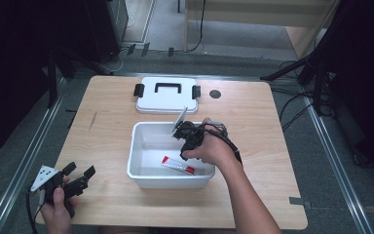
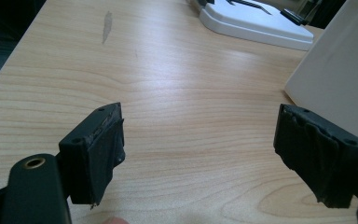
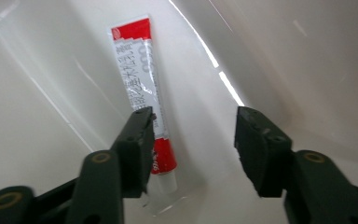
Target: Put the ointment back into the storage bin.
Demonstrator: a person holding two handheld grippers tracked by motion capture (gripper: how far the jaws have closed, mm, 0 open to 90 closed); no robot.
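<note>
Wooden table [image 1: 253, 122], white bin [image 1: 141, 170], tube [image 1: 177, 165] lying flat lengthwise, both grippers' jaws spread.

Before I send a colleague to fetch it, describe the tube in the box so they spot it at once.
On the wooden table stands an open white box, its lid lying behind it. On the box floor, near the front wall, lies a flat white tube with red ends and printed text, under the right gripper, whose jaws are open. It is the one coloured thing there.
</note>
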